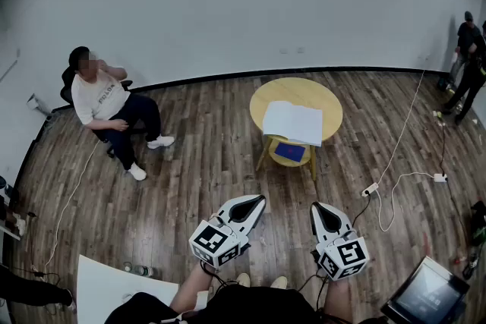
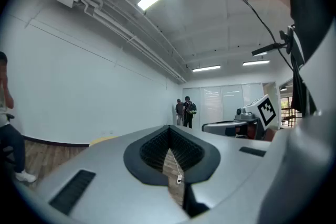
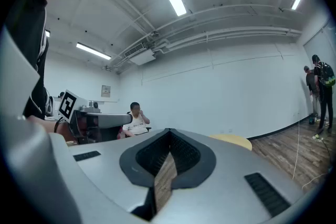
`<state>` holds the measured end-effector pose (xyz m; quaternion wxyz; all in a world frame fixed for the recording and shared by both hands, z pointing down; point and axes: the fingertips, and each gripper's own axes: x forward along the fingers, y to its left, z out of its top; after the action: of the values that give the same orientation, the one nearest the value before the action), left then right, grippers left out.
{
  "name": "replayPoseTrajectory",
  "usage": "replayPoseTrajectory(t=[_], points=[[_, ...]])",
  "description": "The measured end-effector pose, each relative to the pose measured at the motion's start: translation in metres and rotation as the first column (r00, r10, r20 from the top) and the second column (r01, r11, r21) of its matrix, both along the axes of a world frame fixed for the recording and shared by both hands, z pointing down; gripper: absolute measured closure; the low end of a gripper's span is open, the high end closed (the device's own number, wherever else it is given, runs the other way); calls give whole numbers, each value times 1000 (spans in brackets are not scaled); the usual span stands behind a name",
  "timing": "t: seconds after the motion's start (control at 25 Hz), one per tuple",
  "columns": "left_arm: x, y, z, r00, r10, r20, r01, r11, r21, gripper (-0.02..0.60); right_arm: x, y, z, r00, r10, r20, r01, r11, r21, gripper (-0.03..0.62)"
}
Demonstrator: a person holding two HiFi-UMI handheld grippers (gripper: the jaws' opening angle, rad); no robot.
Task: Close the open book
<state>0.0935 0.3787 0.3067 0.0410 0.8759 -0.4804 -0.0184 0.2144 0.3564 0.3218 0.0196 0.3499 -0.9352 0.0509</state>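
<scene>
Grey left claw (image 1: 257, 202) and right claw (image 1: 318, 209), low in the frame, both closed on nothing.
Well beyond them, right of centre, the book (image 1: 293, 122) lies open on the table (image 1: 262, 98); I judge the closing not yet begun.

Both grippers are held out low in front of the body, level and side by side. The left gripper (image 1: 255, 202) angles a little toward the right gripper (image 1: 317, 208), which leans back toward it, so the tips converge but are apart. Each pair of jaws is pressed together with nothing between the pads. The left forearm (image 1: 191, 289) and right forearm (image 1: 335, 301) reach forward bare. The hands seem tucked behind the gripper bodies, barely visible.
</scene>
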Motion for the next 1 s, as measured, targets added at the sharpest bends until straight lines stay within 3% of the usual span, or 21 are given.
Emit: replayPoseTrajectory(t=[0.64, 1.0], points=[[13, -18, 18, 997, -73, 2, 73, 997, -22, 583, 15, -22, 15, 998, -61, 5, 61, 998, -11, 597], [-31, -91, 25, 998, -69, -7, 69, 998, -10, 583, -20, -91, 25, 999, -44, -20, 43, 999, -16, 597]])
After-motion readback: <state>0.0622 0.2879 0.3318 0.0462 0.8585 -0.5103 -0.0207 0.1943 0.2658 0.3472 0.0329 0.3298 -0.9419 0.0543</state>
